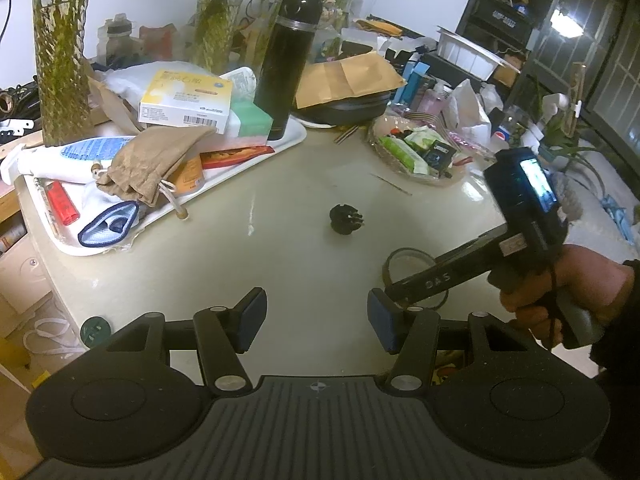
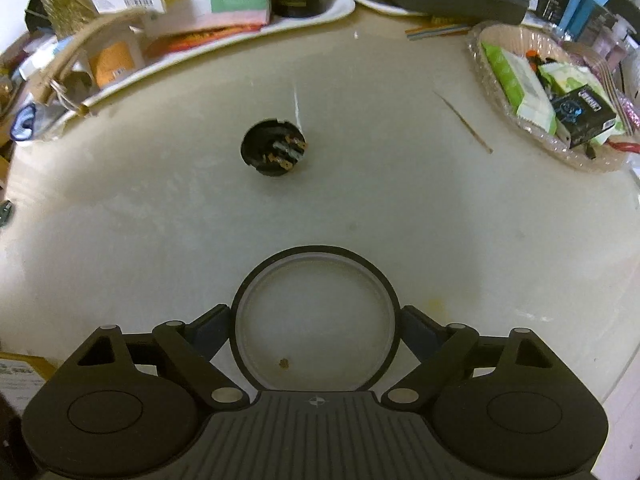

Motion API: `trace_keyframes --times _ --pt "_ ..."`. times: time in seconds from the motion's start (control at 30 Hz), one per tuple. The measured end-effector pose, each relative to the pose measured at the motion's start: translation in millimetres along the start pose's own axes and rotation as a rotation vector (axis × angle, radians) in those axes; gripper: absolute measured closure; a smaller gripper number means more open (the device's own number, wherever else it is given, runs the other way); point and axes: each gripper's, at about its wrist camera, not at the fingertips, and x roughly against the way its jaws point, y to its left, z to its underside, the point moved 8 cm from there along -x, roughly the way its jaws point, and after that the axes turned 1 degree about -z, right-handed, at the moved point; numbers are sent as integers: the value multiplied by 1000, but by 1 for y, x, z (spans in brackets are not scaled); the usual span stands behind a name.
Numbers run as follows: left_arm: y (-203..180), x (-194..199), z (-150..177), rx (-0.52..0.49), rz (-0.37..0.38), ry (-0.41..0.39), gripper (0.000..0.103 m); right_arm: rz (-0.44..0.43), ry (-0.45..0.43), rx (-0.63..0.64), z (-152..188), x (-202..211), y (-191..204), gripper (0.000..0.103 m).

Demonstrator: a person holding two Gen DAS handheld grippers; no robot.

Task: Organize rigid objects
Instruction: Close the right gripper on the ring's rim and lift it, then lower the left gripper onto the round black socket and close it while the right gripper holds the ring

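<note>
Pale, glossy bench (image 2: pixel 400 208), cluttered along the far edge. Black round plug-like part with metal prongs (image 2: pixel 275 149) out on the bare middle of the bench, well apart from everything else; taken here as the landmark.

Nearer the camera than the pronged part, on the bench: a round black-rimmed clear lid (image 2: pixel 315 322), lying flat. Right tongs (image 2: pixel 315 330) pointing steeply down, spread wide around the lid, one pad at each side of the rim; impossible to tell whether the pads press on it or only stand beside it. No lift visible; the lid flat on the bench.

Left tongs (image 1: pixel 317 314) hovering above the near bench edge, partly open, nothing between the blue pads (image 1: pixel 251 312). In the left wrist view, right of the pronged part: a hand (image 1: pixel 568 292) gripping the handle of the right tool over the lid.

Beyond and left of the pronged part: white tray (image 1: pixel 298 130) holding a black thermos flask (image 1: pixel 287 66), a yellow-and-white carton (image 1: pixel 188 98), a tan drawstring pouch (image 1: pixel 160 160) and a red lighter (image 1: pixel 62 202). Beyond and right of the pronged part: shallow clear-wrapped dish (image 2: pixel 480 68) of green packets and a small black box. Thin stick (image 2: pixel 464 122) lying between the pronged part and that dish.
</note>
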Motion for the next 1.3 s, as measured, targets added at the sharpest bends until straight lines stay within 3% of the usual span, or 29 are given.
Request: trace_keyframes --times 0.4,0.8,0.9,0.97,1.3 --pt "-5 -3 -3 -20 -11 16 48 -31 -121 -62 6 50 -18 12" --pt "-30 -37 -28 -146 -60 78 47 -3 -230 -150 33 82 -48 12" --pt "-35 -47 -35 -172 -81 89 45 -7 -238 -160 39 85 -52 12" --pt "-38 -53 -38 -179 -90 95 34 -11 -247 -167 42 88 -54 12" --pt "-47 -78 -48 -225 -117 128 34 -19 -299 -185 55 108 -65 12"
